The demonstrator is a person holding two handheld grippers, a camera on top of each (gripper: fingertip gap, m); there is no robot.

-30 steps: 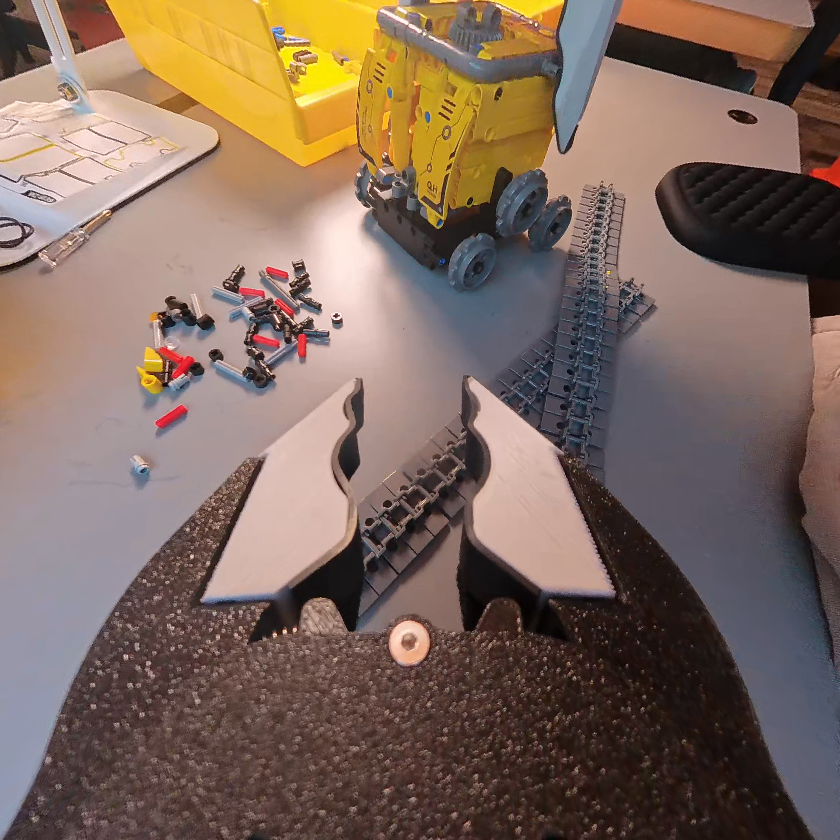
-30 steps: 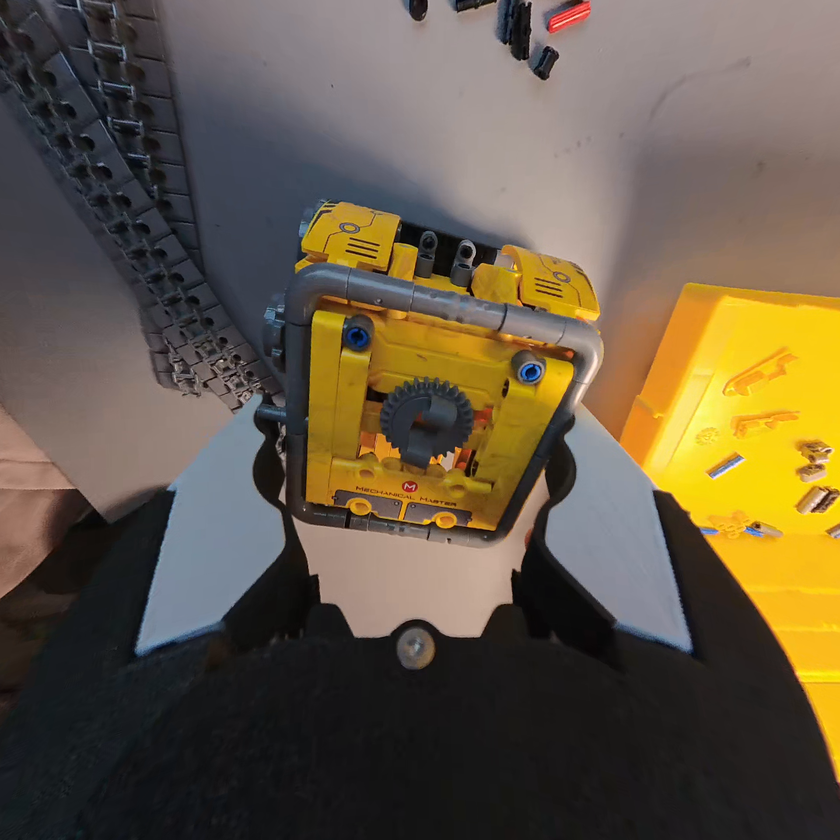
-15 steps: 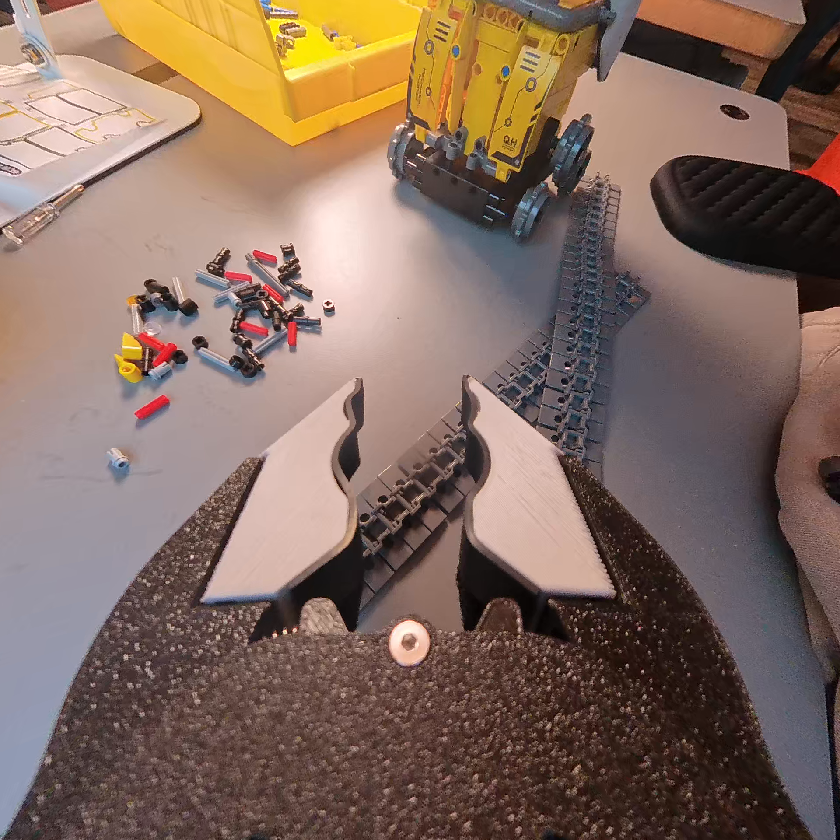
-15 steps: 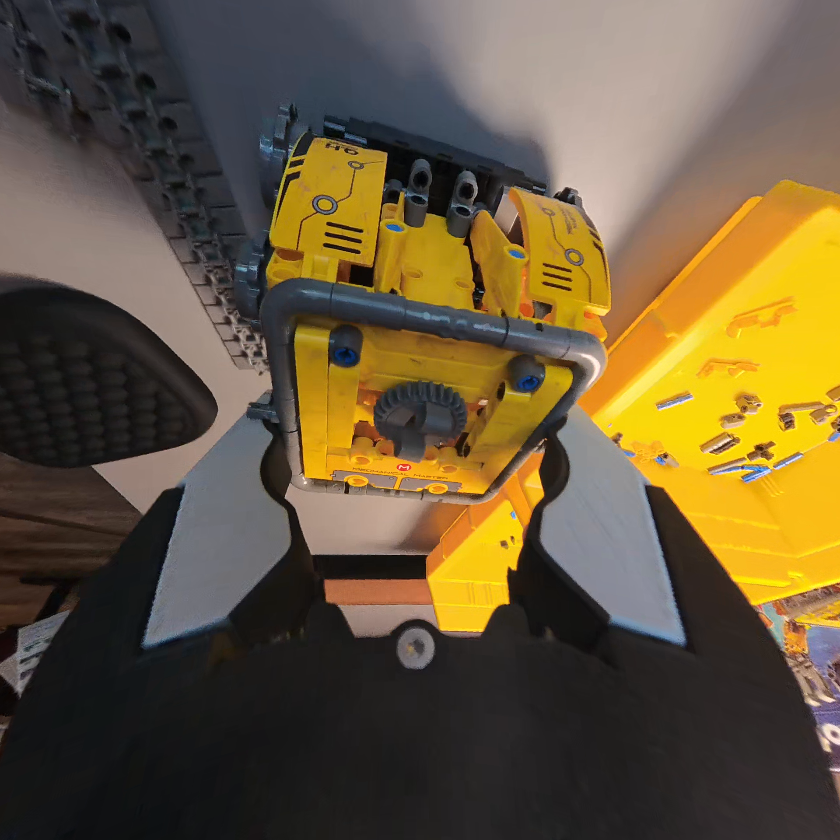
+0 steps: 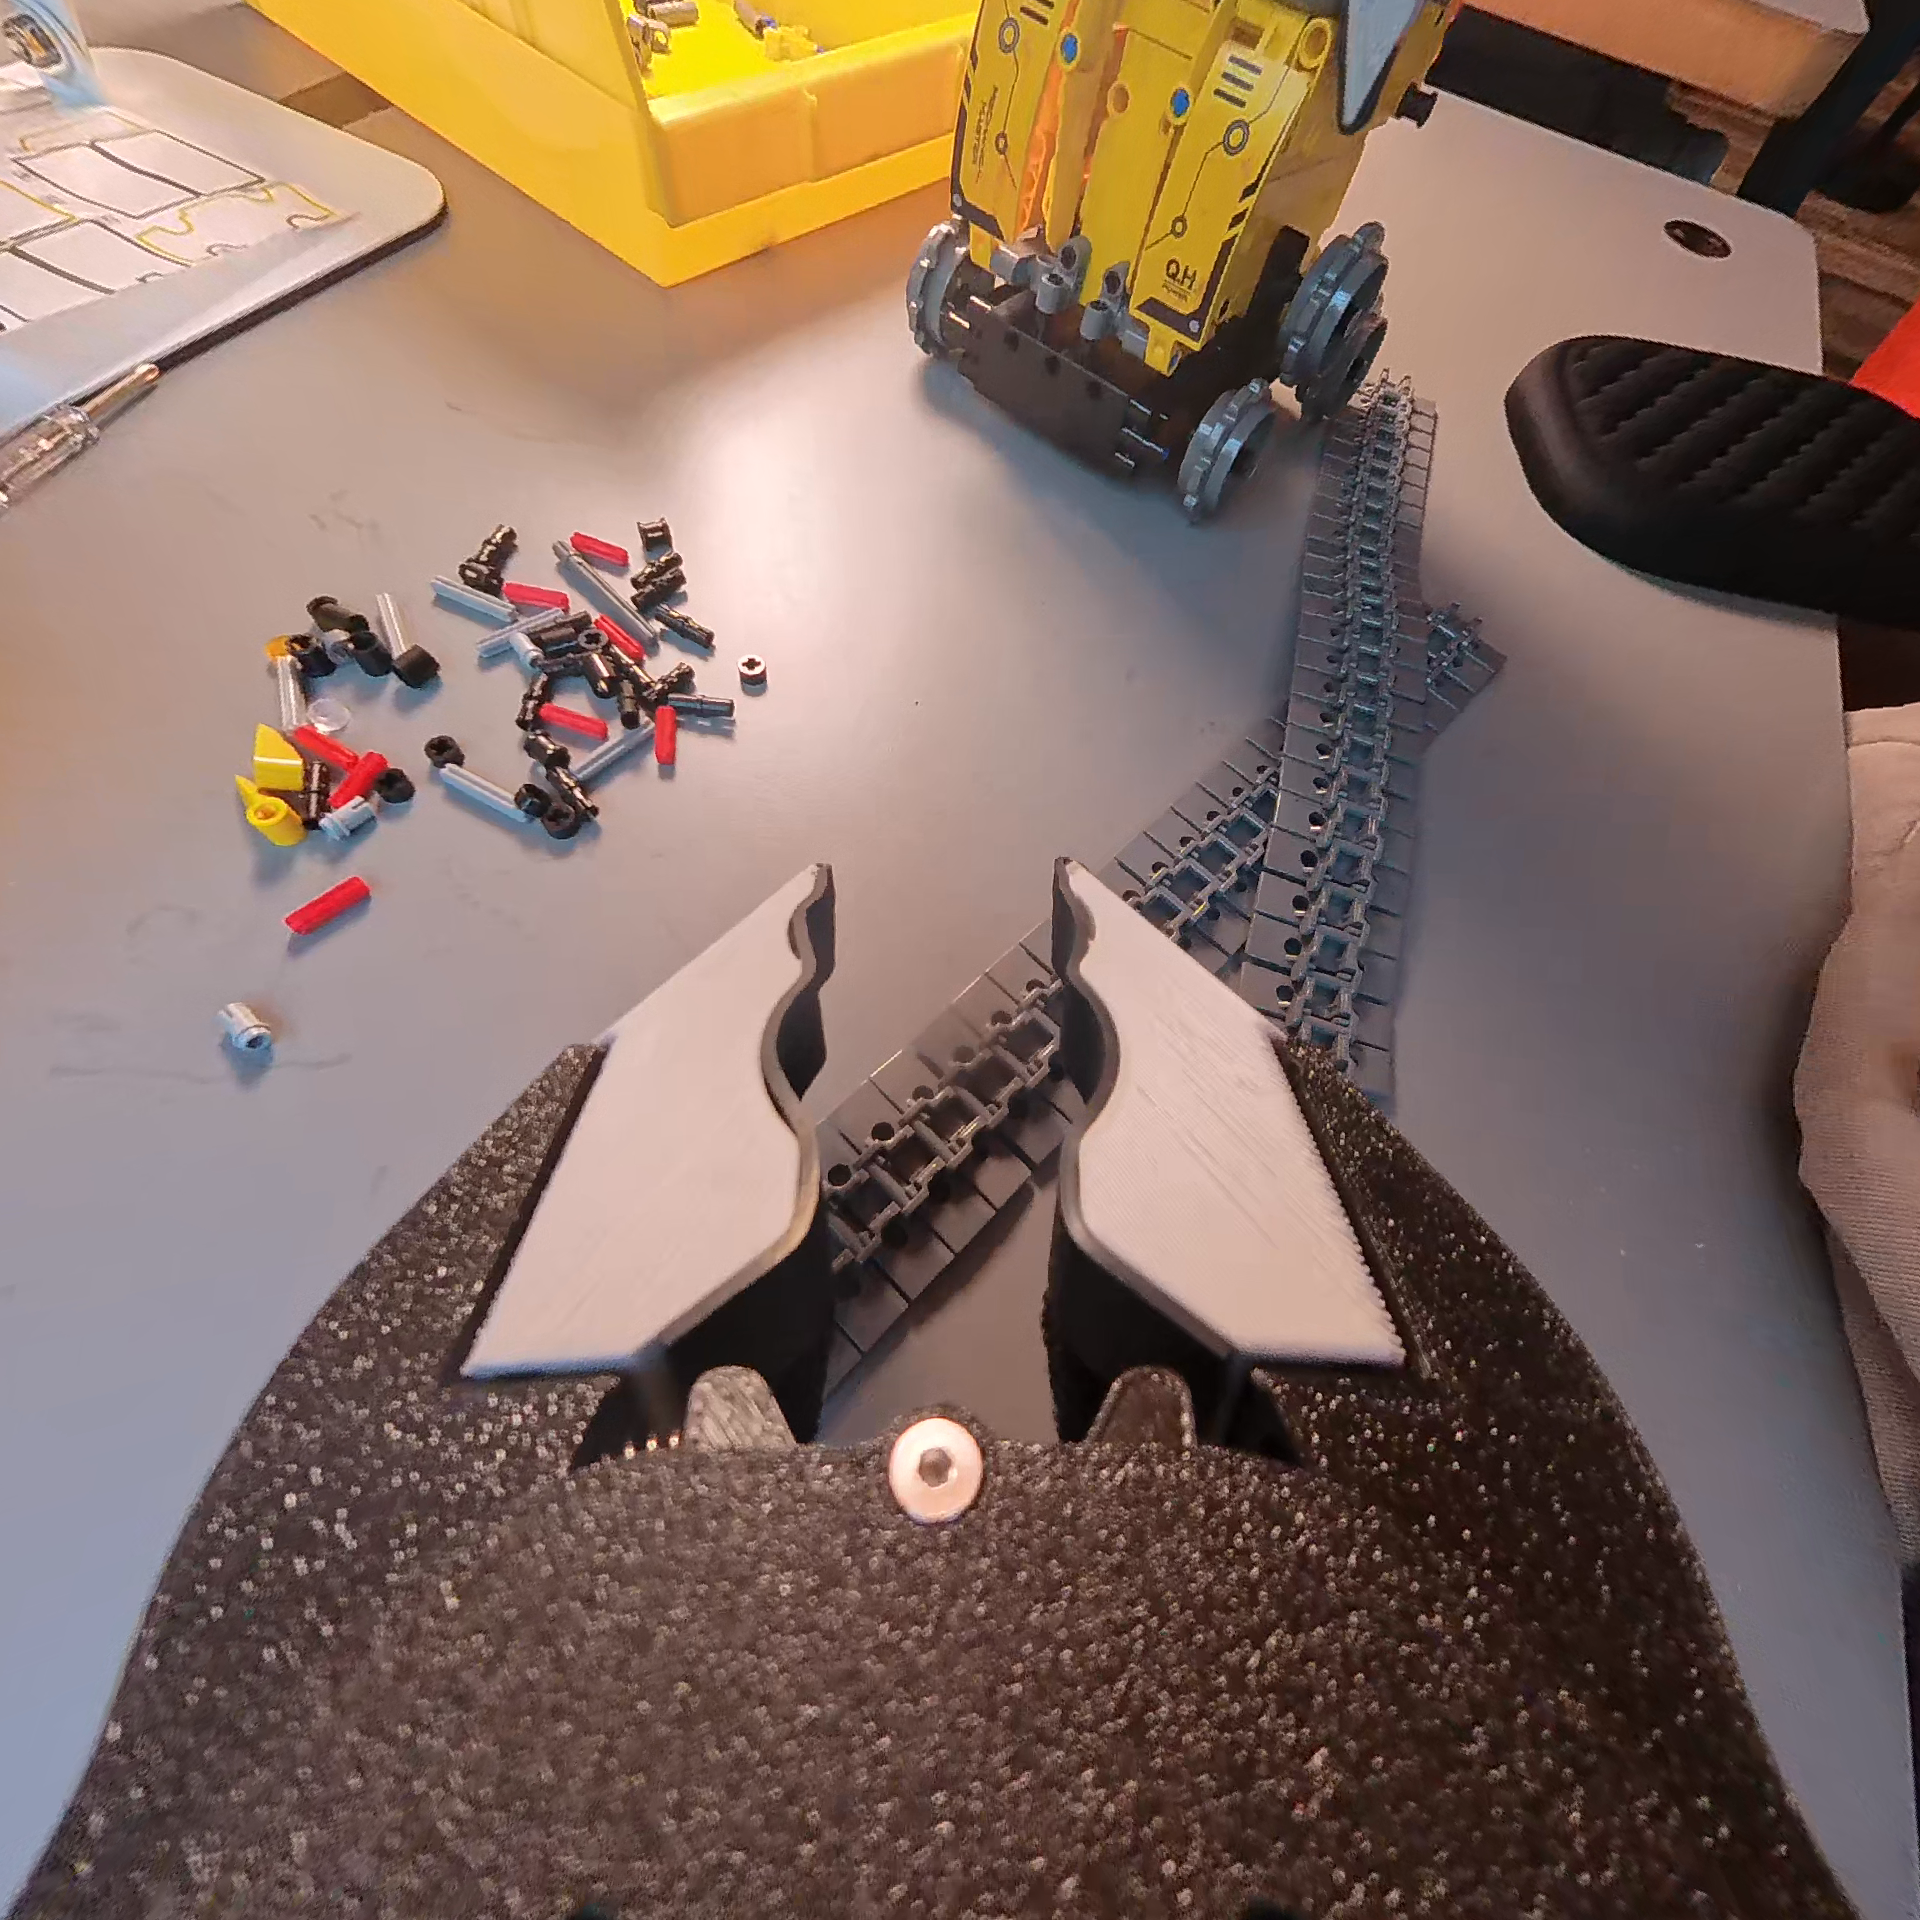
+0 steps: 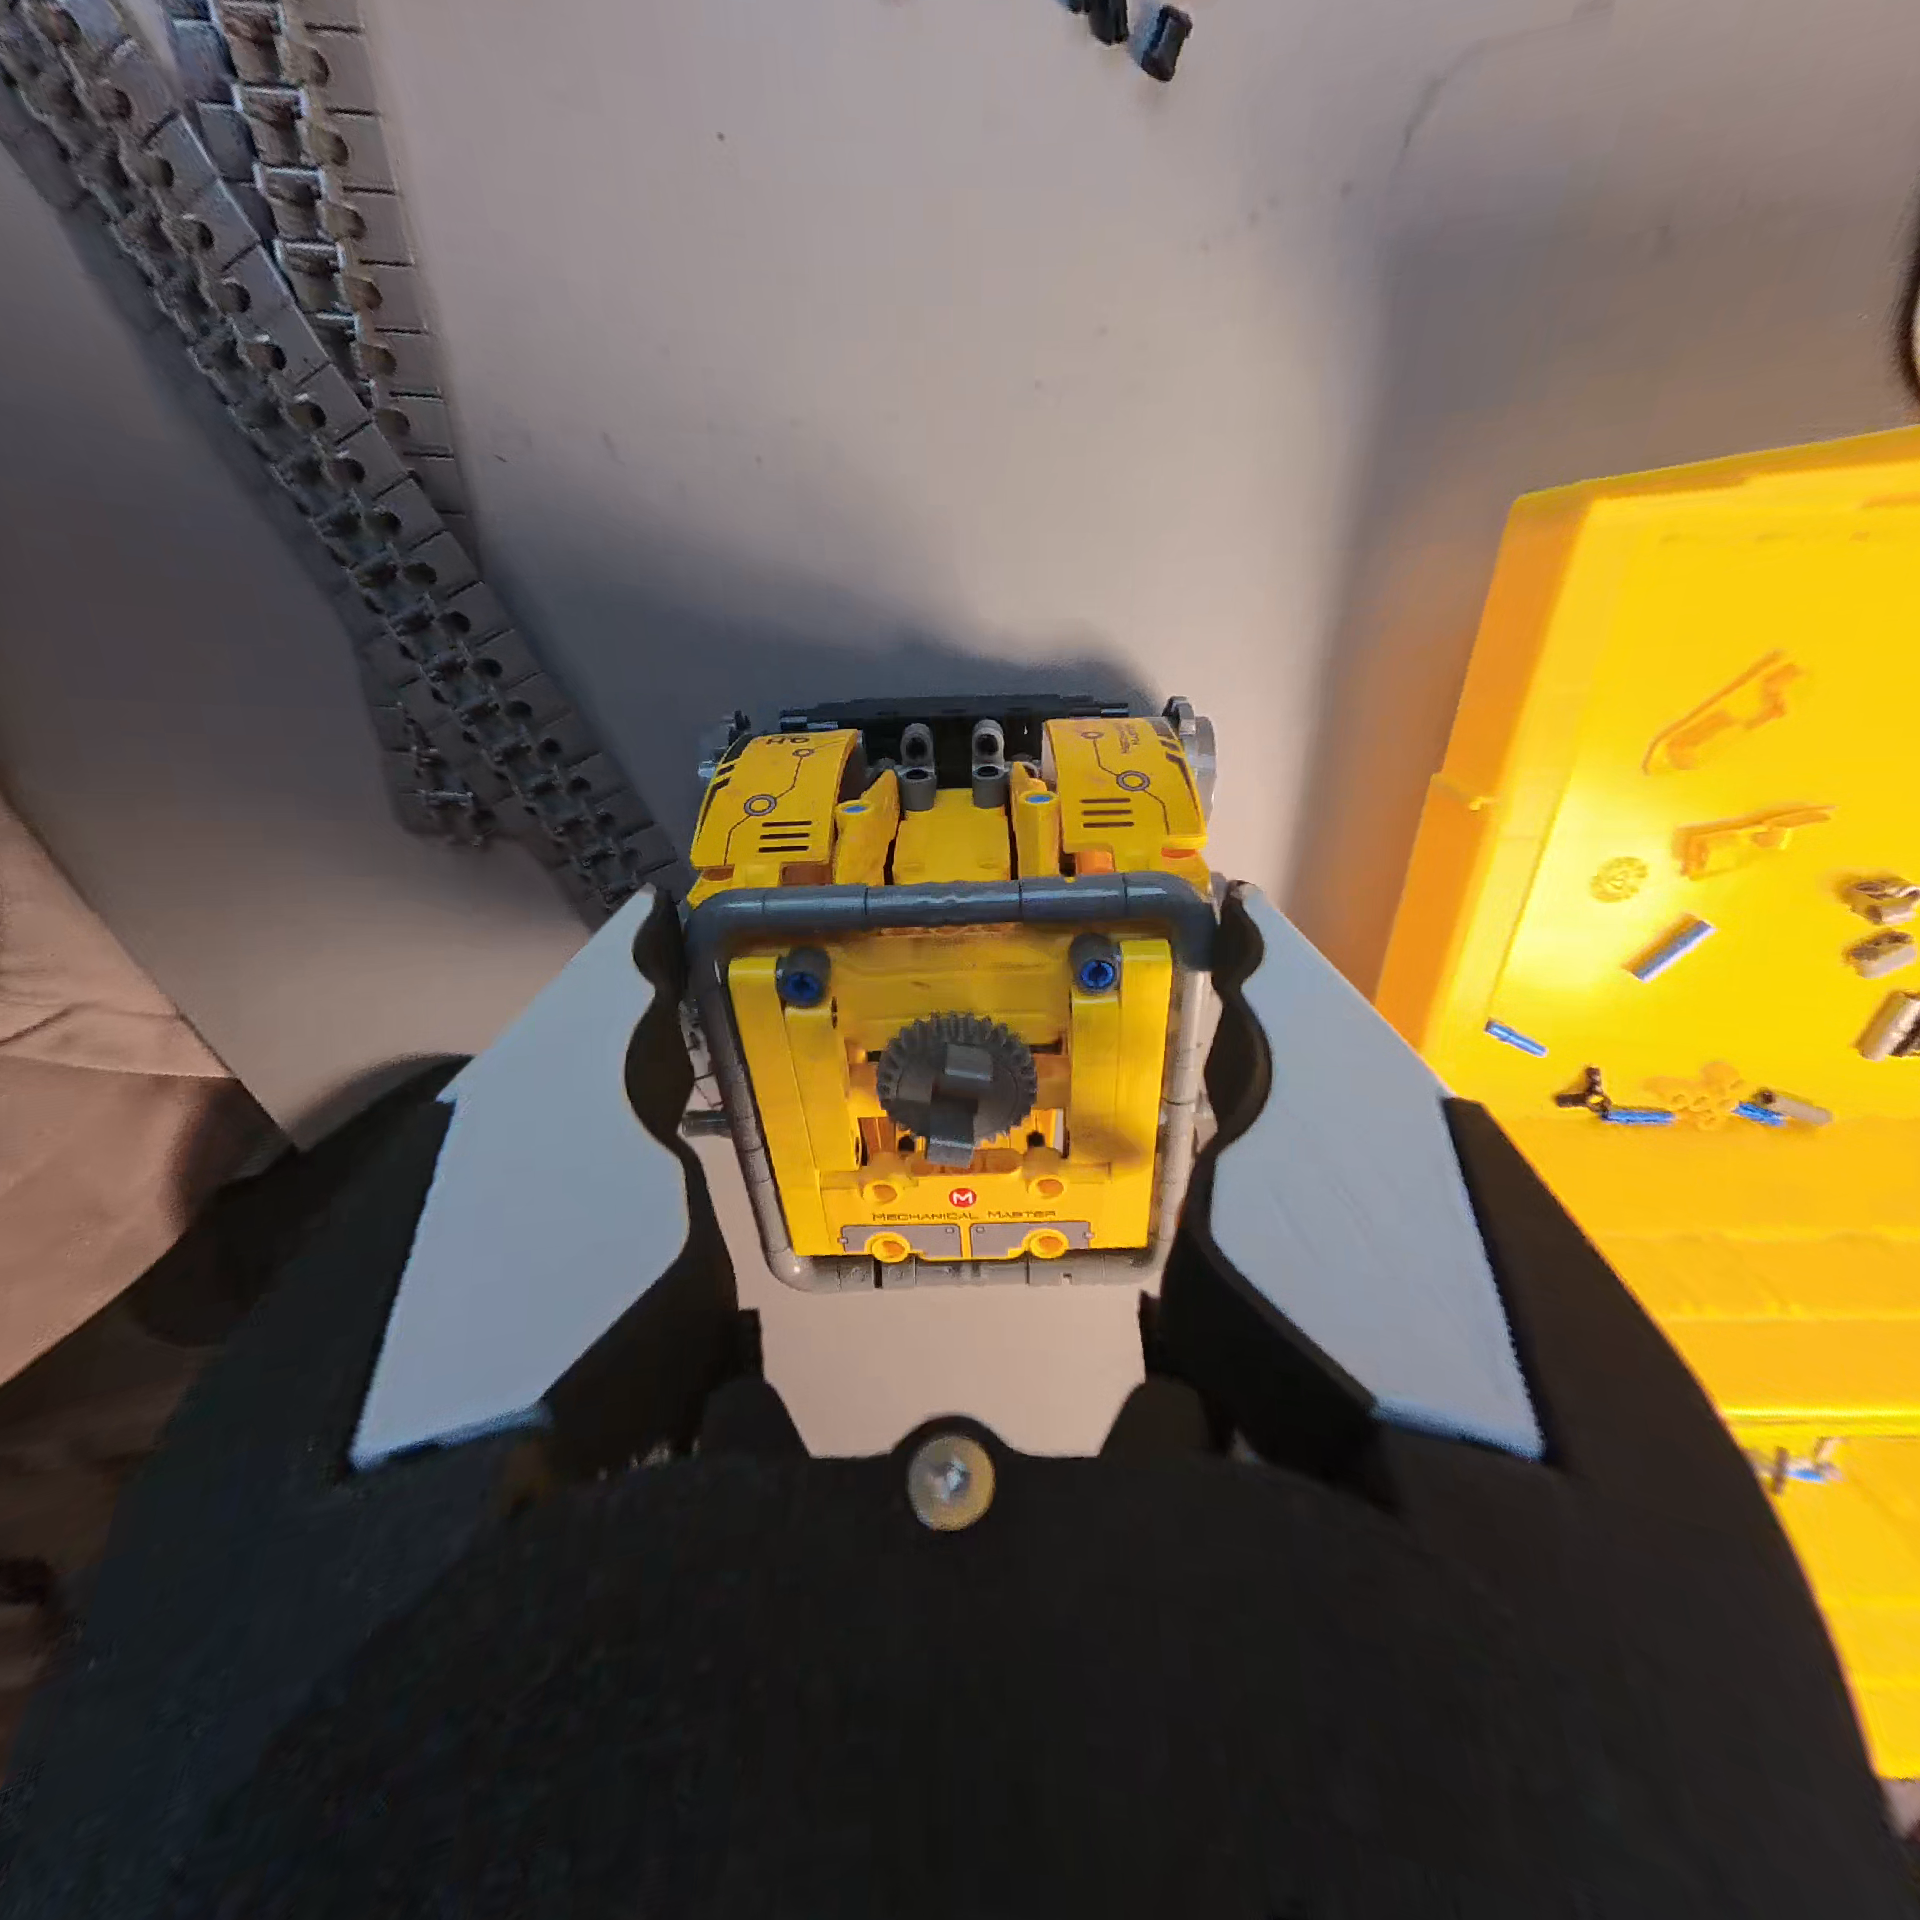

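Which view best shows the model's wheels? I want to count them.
The left wrist view: the yellow model stands on grey wheels, three plainly visible. The right wrist view looks down on its top, clamped in the right gripper, and shows only a sliver of wheel.

The yellow brick-built vehicle (image 5: 1132, 197) is cut off at the left wrist view's top edge, as is the yellow parts tray (image 5: 665, 114). The dark track strip (image 5: 1039, 1091) runs beneath the left gripper (image 5: 940, 904), its near end hidden.
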